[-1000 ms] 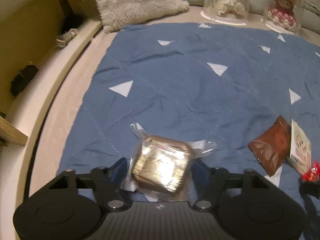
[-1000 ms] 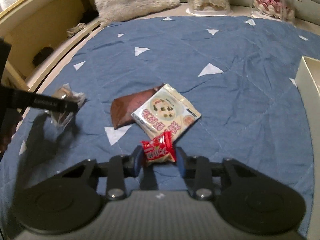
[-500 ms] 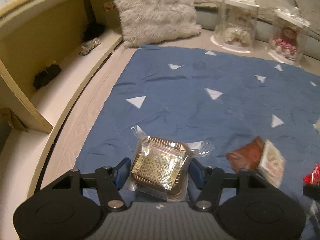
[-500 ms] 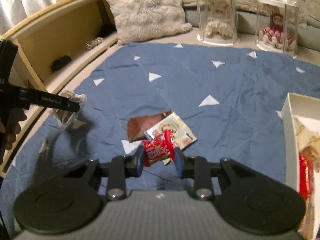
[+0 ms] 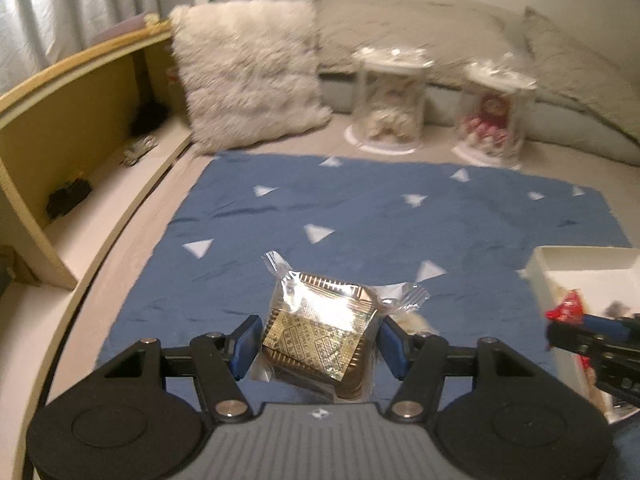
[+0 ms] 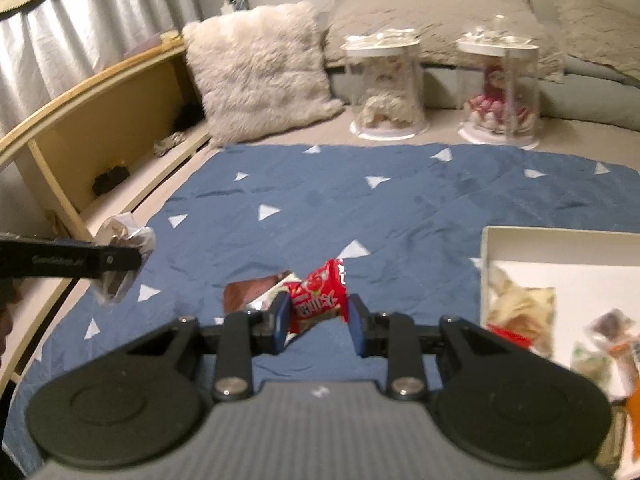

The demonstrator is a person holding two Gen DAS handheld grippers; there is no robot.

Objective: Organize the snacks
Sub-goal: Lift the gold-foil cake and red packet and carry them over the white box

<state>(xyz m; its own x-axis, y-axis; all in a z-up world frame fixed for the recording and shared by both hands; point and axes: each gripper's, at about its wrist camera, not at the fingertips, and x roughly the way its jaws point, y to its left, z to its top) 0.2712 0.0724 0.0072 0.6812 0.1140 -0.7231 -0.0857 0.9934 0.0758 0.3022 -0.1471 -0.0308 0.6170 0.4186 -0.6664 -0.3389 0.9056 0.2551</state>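
My left gripper (image 5: 318, 340) is shut on a clear-wrapped gold and brown cake (image 5: 320, 330), held above the blue mat (image 5: 360, 216). In the right wrist view that cake (image 6: 124, 258) shows at the left edge behind the left gripper's finger. My right gripper (image 6: 318, 312) is shut on a small red snack packet (image 6: 320, 298), lifted off the mat (image 6: 360, 200). In the left wrist view the red packet (image 5: 568, 308) is at the right, over the white box (image 5: 580, 264). A brown packet (image 6: 248, 294) lies on the mat under the right gripper.
The white box (image 6: 560, 248) at the right holds several snacks. Two clear doll cases (image 6: 384, 88) (image 6: 500, 92) and a fluffy cushion (image 6: 260, 72) stand beyond the mat. A wooden shelf (image 6: 100, 140) runs along the left.
Both grippers have risen off the mat with their snacks. The white box has come into view at the right, and more of the cushions and the far wall shows.
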